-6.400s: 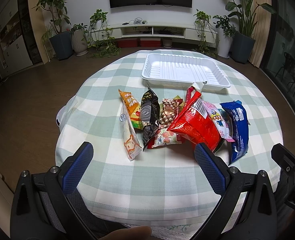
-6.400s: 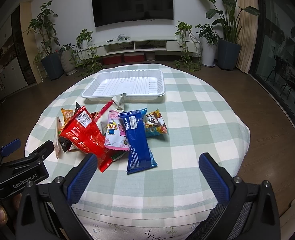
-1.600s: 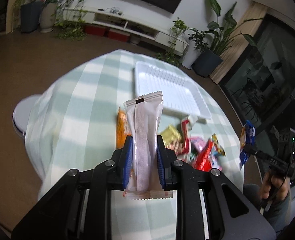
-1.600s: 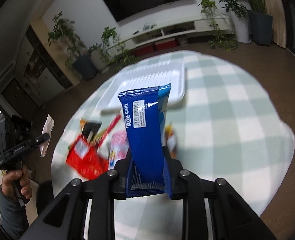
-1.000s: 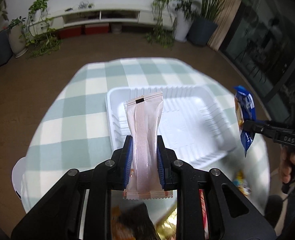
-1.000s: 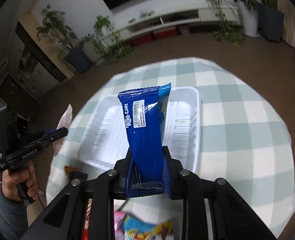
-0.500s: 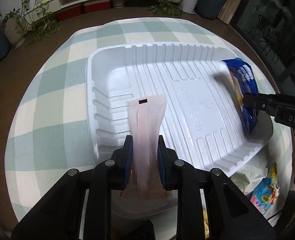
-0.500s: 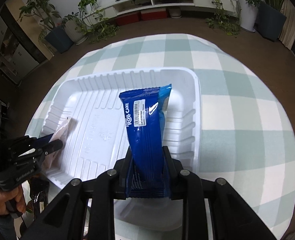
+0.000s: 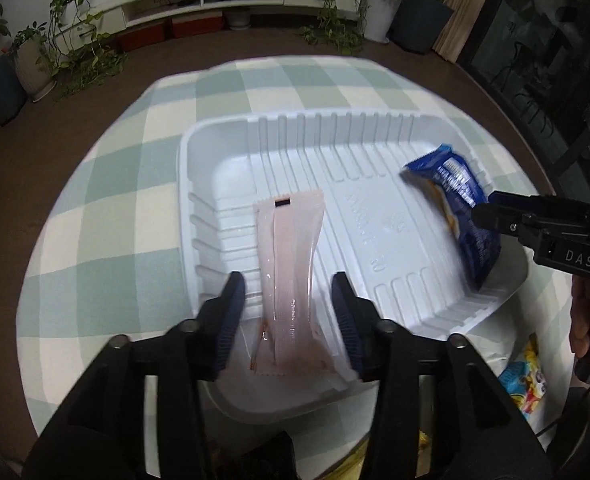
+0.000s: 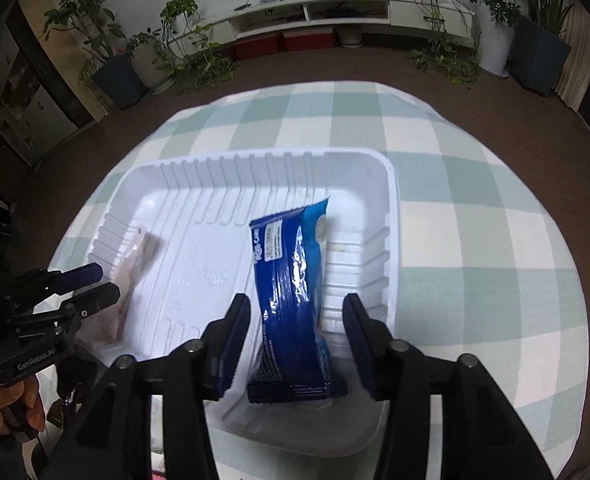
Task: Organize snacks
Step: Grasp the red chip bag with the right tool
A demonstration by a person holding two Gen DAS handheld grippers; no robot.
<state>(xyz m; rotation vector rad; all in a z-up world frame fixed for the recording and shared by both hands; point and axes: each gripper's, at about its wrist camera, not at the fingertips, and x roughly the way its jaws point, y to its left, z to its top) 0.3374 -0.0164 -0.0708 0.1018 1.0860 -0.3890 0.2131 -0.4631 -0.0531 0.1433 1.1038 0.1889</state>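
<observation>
The left gripper (image 9: 289, 292) has its fingers spread around a pale pink packet (image 9: 291, 264) in the white tray (image 9: 223, 132). The right gripper (image 10: 295, 316) likewise gapes beside a blue packet (image 10: 291, 280).

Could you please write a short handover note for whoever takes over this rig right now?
Left gripper: open, jaws spread either side of the pale pink snack packet, which it has just let go over the left side of the white tray.
Right gripper: open, with the blue roll cake packet released between its jaws on the tray's right side.
Done: two snacks are in the tray.
Left: the other snacks lie outside the tray's near edge; only a colourful packet shows clearly. Pull both grippers back, then pick those up and add them to the tray.
</observation>
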